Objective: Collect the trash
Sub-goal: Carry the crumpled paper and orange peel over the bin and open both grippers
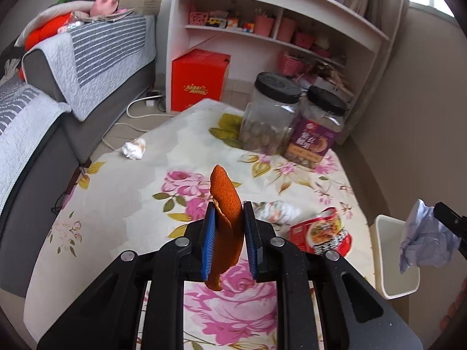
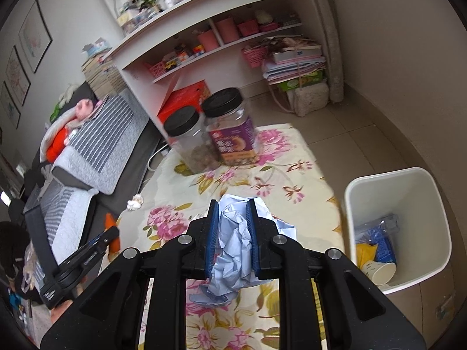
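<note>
My left gripper (image 1: 229, 214) is shut on an orange peel (image 1: 226, 204) and holds it above the flowered table cloth (image 1: 146, 175). My right gripper (image 2: 232, 213) is shut on a crumpled pale blue paper (image 2: 233, 245); that paper also shows in the left wrist view (image 1: 423, 242), near the white trash bin (image 1: 391, 262). The bin (image 2: 432, 204) stands on the floor right of the table and holds a paper cup, yellow and blue wrappers. On the table lie a white tissue ball (image 1: 134, 148), a crumpled floral wrapper (image 1: 277, 211) and a red snack packet (image 1: 321, 233).
Two black-lidded plastic jars (image 1: 271, 113) (image 1: 318, 128) stand at the table's far end. A grey sofa (image 1: 58, 87) with quilts runs along the left. A white shelf unit (image 1: 277, 29) and a red box (image 1: 198, 78) stand behind the table.
</note>
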Tool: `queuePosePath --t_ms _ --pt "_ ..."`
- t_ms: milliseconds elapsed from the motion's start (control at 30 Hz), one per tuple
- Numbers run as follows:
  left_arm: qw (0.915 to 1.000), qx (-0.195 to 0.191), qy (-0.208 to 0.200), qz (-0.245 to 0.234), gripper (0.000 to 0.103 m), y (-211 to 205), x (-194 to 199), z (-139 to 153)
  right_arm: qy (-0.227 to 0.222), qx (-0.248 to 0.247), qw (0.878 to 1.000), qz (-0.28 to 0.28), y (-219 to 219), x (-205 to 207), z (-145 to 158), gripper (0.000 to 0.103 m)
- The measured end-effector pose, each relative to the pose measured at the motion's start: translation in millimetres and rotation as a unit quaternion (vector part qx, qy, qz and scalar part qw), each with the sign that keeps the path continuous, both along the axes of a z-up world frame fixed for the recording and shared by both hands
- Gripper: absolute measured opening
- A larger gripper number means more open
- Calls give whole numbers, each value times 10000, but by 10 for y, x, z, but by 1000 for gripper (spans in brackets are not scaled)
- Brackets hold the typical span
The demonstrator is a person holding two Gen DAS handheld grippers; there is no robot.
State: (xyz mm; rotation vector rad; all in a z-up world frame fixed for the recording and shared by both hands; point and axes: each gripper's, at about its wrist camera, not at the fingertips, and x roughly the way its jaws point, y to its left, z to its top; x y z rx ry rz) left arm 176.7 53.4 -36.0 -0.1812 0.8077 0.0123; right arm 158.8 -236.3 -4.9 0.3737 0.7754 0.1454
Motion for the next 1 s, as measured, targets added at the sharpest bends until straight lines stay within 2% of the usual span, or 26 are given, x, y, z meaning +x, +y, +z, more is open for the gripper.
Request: queuePosePath --t_ms 233,533,600,633,667,800,867,1000 --pt "9996 -7 -88 -262 19 -290 -45 81 -108 53 9984 -549 -539 -56 45 18" --pt "9970 -4 -221 -738 19 -954 -50 230 -52 -176 9899 -1403 -1353 -106 -28 20" --pt "9956 9 -234 -904 19 -1191 -37 251 63 -232 9863 -1632 -1515 -124 -76 31" --pt "9949 -3 -238 -981 19 -1295 -37 261 110 -285 9833 -1795 -1626 -143 -93 51" --pt "9940 -17 -242 -1063 19 -1419 -33 274 133 -357 9802 -1944 -1711 -171 -98 66" --pt "9897 -74 -226 -1410 19 -1910 -20 298 73 -691 9682 -2403 -1980 -331 -40 74" --pt "9869 -99 -199 -1597 19 -2183 -26 293 43 -769 9635 -2564 -2083 -402 -17 82" --pt "9816 -169 -117 -1897 19 -2670 -23 264 11 -1194 9456 -3026 -2298 -569 29 90"
